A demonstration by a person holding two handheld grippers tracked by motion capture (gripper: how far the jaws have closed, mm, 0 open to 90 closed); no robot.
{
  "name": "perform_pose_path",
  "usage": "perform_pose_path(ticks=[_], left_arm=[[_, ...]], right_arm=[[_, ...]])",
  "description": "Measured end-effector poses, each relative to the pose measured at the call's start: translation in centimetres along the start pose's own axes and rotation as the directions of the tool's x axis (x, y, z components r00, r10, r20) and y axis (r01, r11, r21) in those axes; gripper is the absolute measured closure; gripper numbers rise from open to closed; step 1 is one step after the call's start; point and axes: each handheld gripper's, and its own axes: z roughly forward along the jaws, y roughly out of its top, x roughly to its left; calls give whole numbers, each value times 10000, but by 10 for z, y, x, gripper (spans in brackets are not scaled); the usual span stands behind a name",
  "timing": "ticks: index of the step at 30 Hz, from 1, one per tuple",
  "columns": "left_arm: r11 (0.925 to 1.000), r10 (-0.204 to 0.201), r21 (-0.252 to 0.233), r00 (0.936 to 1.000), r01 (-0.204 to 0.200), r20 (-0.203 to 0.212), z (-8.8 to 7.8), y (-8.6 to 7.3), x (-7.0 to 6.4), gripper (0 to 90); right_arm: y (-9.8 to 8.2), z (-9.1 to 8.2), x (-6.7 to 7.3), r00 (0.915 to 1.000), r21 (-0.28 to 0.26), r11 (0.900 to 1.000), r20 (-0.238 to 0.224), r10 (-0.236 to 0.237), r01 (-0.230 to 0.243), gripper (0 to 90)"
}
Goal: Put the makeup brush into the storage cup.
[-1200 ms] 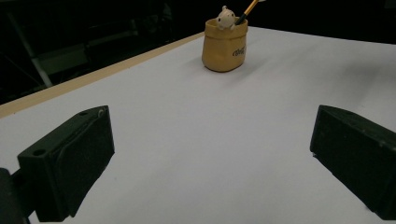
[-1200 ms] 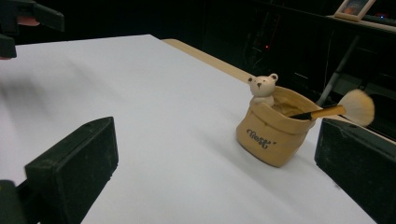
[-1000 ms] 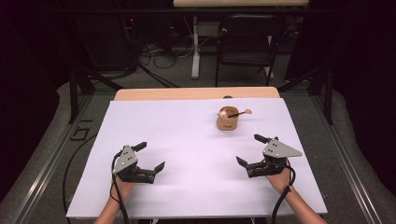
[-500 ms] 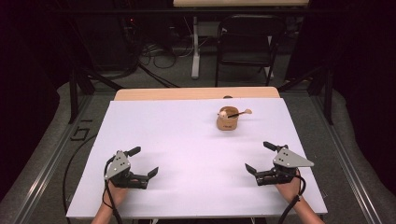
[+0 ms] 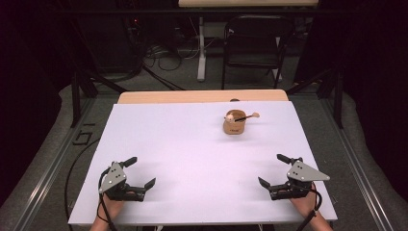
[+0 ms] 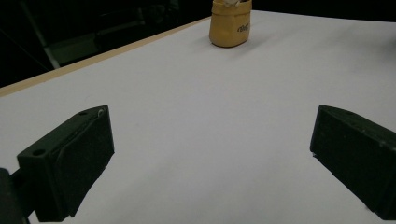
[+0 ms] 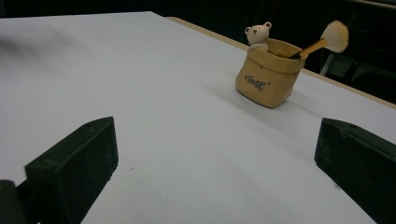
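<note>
The tan pouch (image 5: pixel 234 126) stands upright on the white surface (image 5: pixel 192 144). Its brush (image 7: pixel 322 42) leans handle-down, bristles toward the pouch's right. Left gripper (image 5: pixel 137 172) and right gripper (image 5: pixel 274 171), both released, hover well nearer the person than the pouch.

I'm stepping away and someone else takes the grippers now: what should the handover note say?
Left gripper: open, holding nothing, near the table's front left edge.
Right gripper: open, holding nothing, near the front right.
Tan pouch stands upright toward the far right, apart from both grippers, with a small bear figure and a brush sticking out.
Done: nothing visibly handled.
Left: likely reach for the pouch.
</note>
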Motion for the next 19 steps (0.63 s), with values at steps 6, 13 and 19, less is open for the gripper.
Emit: perform_pose_path(ticks=[6, 13, 19], left_arm=[[9998, 17, 216, 9999, -14, -110, -8, -5, 0, 0], [9992, 66, 386, 9999, -61, -128, -10, -6, -1, 0], [9989, 62, 465, 10000, -59, -52, -8, -7, -2, 0]], right_arm=[[-5, -7, 2, 9999, 134, 9999, 133, 7, -9, 0], [-9, -10, 6, 9985, 533, 9980, 399, -371, 350, 0], [-8, -10, 3, 9987, 491, 9986, 452, -234, 212, 0]])
